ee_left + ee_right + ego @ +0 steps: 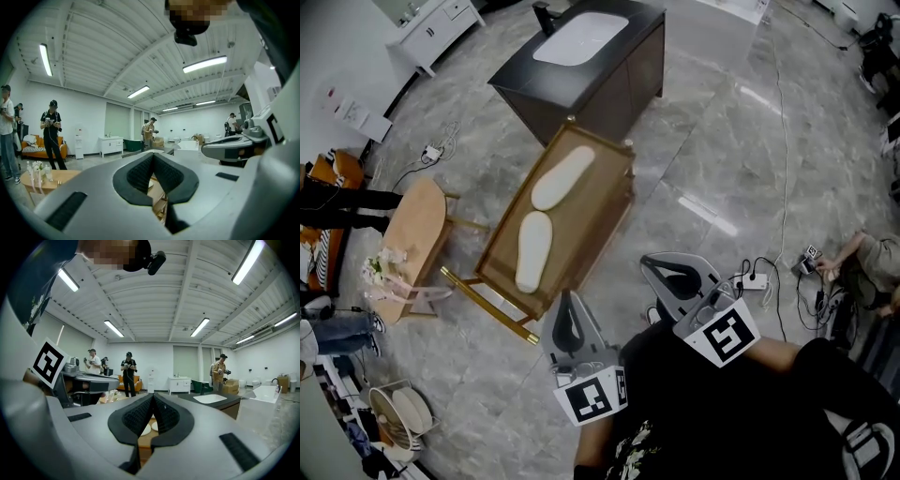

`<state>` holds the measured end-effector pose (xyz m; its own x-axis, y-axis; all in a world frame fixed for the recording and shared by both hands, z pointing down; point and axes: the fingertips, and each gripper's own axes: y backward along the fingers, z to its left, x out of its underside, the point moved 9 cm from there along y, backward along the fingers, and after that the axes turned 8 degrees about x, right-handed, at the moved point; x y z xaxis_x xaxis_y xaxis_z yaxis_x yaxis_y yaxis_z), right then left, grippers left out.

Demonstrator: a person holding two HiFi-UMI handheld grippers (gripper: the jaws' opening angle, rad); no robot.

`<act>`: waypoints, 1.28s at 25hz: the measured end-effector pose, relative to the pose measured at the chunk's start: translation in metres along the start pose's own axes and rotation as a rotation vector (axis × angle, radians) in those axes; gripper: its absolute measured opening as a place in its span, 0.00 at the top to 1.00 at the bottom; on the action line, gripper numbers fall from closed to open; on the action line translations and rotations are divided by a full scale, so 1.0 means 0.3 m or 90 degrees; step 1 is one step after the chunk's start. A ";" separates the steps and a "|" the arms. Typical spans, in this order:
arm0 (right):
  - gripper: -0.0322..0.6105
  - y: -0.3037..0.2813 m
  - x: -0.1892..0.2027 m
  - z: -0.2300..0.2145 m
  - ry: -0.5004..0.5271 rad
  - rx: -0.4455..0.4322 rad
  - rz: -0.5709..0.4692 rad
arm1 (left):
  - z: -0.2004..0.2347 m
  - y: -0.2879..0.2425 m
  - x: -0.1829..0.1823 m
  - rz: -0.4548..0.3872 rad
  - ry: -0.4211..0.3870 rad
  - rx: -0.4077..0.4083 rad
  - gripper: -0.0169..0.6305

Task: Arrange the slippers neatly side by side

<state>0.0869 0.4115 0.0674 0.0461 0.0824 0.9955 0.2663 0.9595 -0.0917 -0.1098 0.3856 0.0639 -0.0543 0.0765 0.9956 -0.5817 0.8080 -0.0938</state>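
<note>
Two white slippers lie sole-up, end to end, on a low wooden table point(598, 217): the far slipper point(562, 177) angled right, the near slipper point(533, 250) closer to me. My left gripper point(566, 300) hangs just off the table's near corner, its jaws shut on nothing. To its right, my right gripper point(662, 268) is also shut and empty, standing off the table's right side. In the right gripper view the closed gripper point(153, 398) points level at the table, with both slippers point(146, 430) showing below the pads. The left gripper point(153, 158) also points level.
A dark cabinet with a white basin point(581, 42) stands beyond the table. A round wooden side table point(412, 234) with flowers sits at the left, with a wire basket point(398, 417) below it. Cables and a power strip point(752, 279) lie at the right. Several people stand around.
</note>
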 end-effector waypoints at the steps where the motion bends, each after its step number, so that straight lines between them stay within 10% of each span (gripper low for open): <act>1: 0.95 0.001 0.005 -0.004 -0.004 0.003 0.004 | -0.003 -0.003 0.004 0.004 0.002 0.001 0.97; 32: 0.95 -0.523 -0.062 -0.371 0.029 -0.150 -0.011 | 0.065 -0.436 -0.083 0.017 0.001 -0.145 0.97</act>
<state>0.1515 0.2294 0.0608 0.0811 0.0498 0.9955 0.4839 0.8712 -0.0831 -0.0482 0.2665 0.0512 -0.0655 0.1002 0.9928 -0.3818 0.9167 -0.1178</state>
